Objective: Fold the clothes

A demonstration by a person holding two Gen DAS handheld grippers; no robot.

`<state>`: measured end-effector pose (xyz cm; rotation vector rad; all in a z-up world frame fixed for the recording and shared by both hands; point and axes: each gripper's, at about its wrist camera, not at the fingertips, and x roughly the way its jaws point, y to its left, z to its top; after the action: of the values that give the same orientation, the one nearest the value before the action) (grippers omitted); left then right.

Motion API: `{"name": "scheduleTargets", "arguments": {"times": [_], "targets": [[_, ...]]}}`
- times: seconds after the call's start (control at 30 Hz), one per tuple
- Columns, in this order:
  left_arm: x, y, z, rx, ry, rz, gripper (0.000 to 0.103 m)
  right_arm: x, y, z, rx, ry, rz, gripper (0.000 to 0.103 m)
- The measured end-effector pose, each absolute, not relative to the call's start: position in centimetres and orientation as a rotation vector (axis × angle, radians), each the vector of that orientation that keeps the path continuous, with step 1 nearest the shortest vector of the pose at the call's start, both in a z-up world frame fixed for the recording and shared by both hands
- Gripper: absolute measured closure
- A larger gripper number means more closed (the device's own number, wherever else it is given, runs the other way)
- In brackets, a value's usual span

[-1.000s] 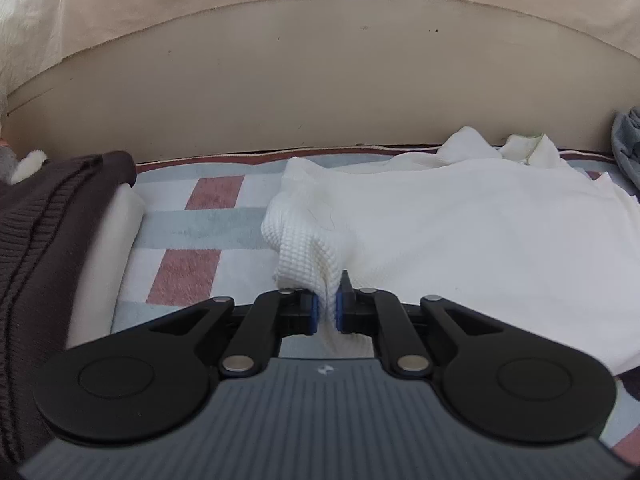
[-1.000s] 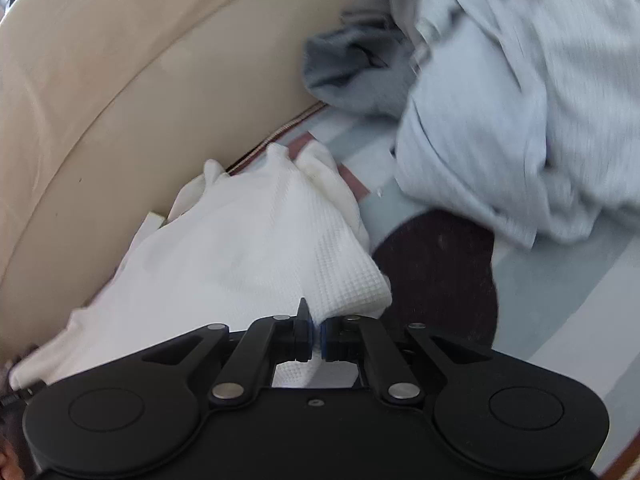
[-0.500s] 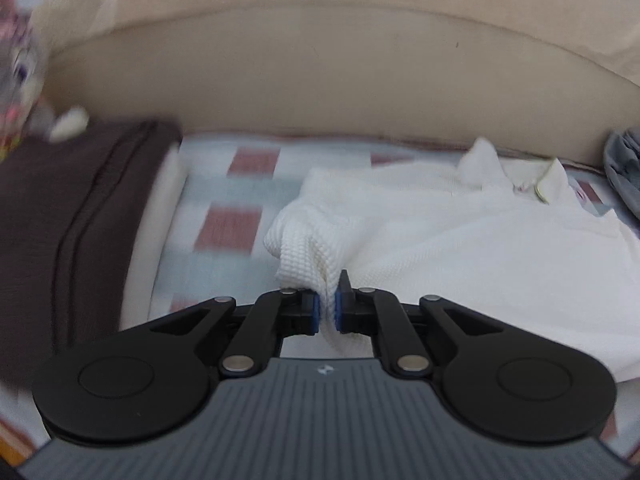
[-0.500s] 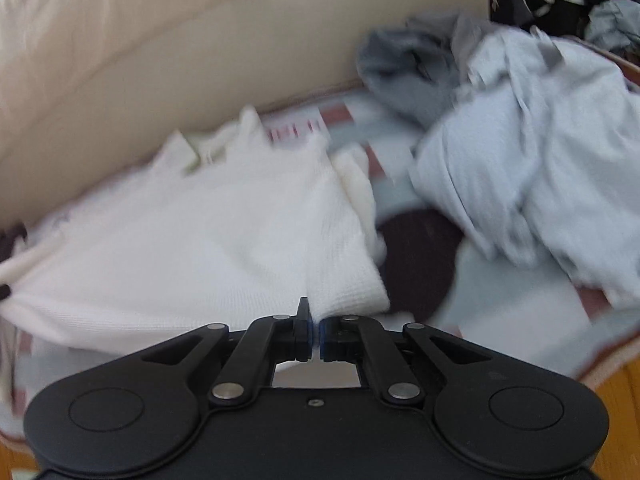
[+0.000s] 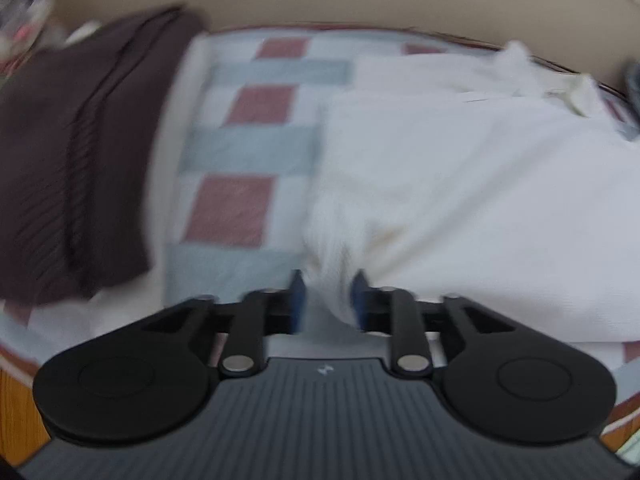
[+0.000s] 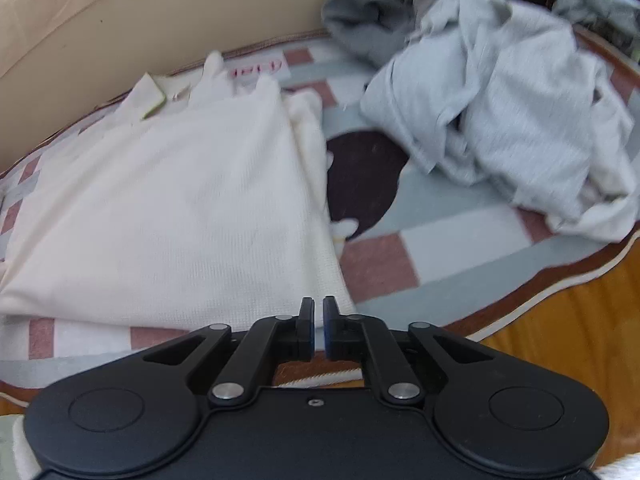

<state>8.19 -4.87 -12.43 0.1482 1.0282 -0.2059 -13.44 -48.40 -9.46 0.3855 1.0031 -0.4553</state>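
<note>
**White waffle-knit top laid flat as both grippers let go**

White waffle-knit top (image 6: 168, 208) lies spread on a checked blanket (image 6: 452, 240) of pink, pale blue and white squares, its collar at the far edge against a beige cushion (image 6: 120, 20). The left gripper (image 5: 327, 300) sits at the top's near left corner; its jaws are opening, with a bunched fold of the white cloth between them and a gap showing beside the left pad. The right gripper (image 6: 318, 328) hovers at the near right corner, its jaws parting to a narrow slit with no cloth in it. Left of the top lies a folded dark brown knit (image 5: 72, 160). To the right, well apart, a crumpled pale grey garment (image 6: 520, 120) is heaped, with a darker grey one (image 6: 368, 12) beyond it.
</note>
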Motion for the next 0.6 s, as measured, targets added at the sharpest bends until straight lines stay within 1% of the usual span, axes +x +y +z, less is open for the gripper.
{"name": "scheduleTargets", "arguments": {"times": [0.07,0.13,0.23,0.27,0.3,0.33,0.37,0.4,0.43,0.47,0.57,0.6], "targets": [[8.0,-3.6,-12.0,0.168,1.016,-0.165,0.068,-13.5,-48.8,-8.9,0.375,0.983,-0.48,0.089],[7.8,-2.7,-11.1,0.167,0.996,-0.175,0.067,-13.3,-49.3,-8.4,0.38,0.956,-0.485,0.089],[8.6,-2.5,-9.8,0.145,0.96,-0.242,0.062,-11.1,-50.5,-7.6,0.408,0.924,-0.415,0.088],[9.0,-2.6,-9.3,0.135,0.947,-0.272,0.062,-10.2,-50.7,-7.2,0.406,0.91,-0.386,0.086],[9.5,-2.8,-8.8,0.124,0.934,-0.302,0.06,-9.0,-50.9,-6.8,0.393,0.888,-0.344,0.082],[9.9,-2.9,-8.4,0.114,0.92,-0.332,0.057,-7.8,-51.1,-6.3,0.381,0.865,-0.302,0.078],[10.4,-3.1,-7.9,0.105,0.908,-0.365,0.05,-6.5,-51.3,-5.8,0.365,0.842,-0.26,0.068],[11.8,-4.0,-8.0,0.112,0.922,-0.443,0.043,-4.9,-51.4,-5.6,0.325,0.827,-0.223,0.062],[13.2,-5.0,-8.1,0.119,0.934,-0.519,0.036,-3.3,-51.3,-5.7,0.254,0.822,-0.225,0.061],[14.7,-5.9,-8.4,0.127,0.947,-0.557,0.037,-1.6,-51.2,-5.9,0.179,0.819,-0.228,0.057],[18.4,-8.5,-9.1,0.182,0.961,-0.615,0.037,3.4,-50.2,-8.1,-0.116,0.832,-0.239,0.057],[19.4,-9.0,-9.3,0.195,0.964,-0.599,0.037,4.6,-51.1,-8.9,-0.056,0.845,-0.233,0.057]]}}
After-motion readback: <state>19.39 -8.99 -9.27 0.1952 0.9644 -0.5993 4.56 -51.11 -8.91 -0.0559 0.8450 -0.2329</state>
